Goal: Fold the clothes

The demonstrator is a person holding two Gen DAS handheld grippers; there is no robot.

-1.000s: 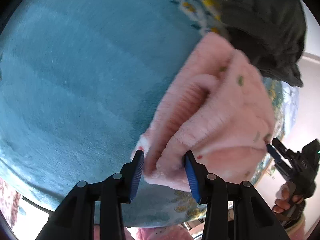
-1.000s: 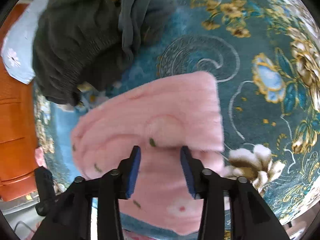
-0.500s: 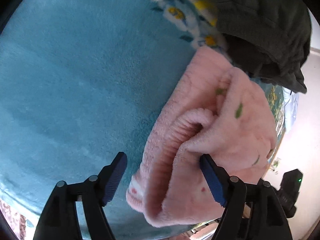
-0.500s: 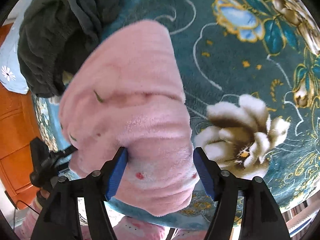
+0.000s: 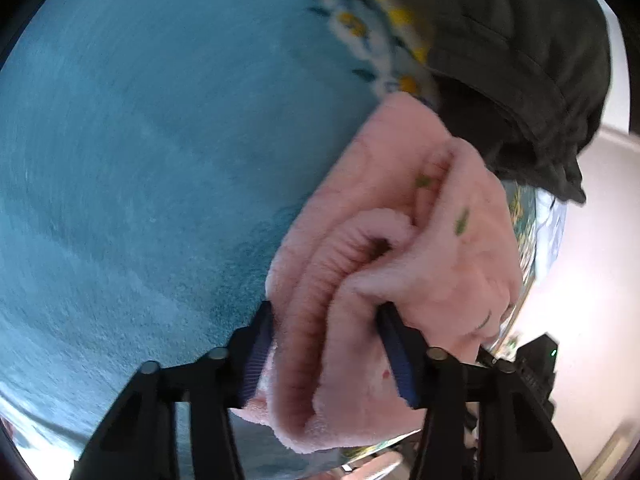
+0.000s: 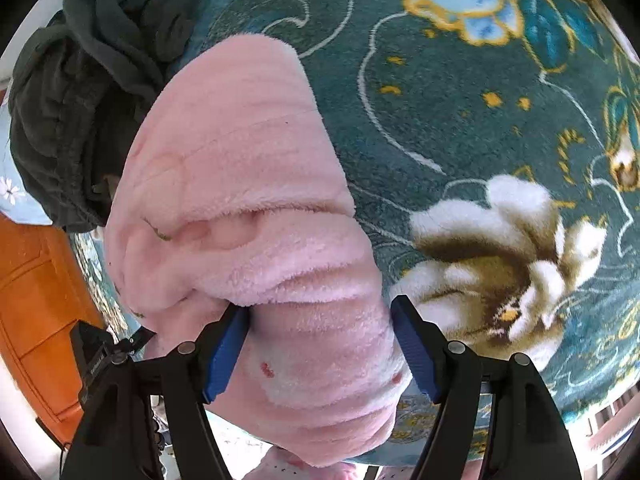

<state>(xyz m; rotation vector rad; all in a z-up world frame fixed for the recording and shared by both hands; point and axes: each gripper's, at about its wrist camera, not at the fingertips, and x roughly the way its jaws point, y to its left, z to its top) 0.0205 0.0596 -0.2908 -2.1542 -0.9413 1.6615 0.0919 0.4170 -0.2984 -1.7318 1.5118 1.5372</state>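
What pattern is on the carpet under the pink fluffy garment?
The carpet is teal with white, blue and gold flowers and white scrolls, clearest in the right wrist view.

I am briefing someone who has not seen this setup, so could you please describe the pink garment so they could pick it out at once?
On the teal floral blanket, look beside the heap of dark grey clothes. The pink fleece garment lies bunched there, with both grippers' blue pads around its near end. It is the only pale, fluffy pink piece, dotted with small green and red marks.

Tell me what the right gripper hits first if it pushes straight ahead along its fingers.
The pink garment. The right gripper already straddles its folded edge with jaws apart, so going on would press deeper into the fleece. The dark clothes lie beyond, off to the left; depth is unclear.
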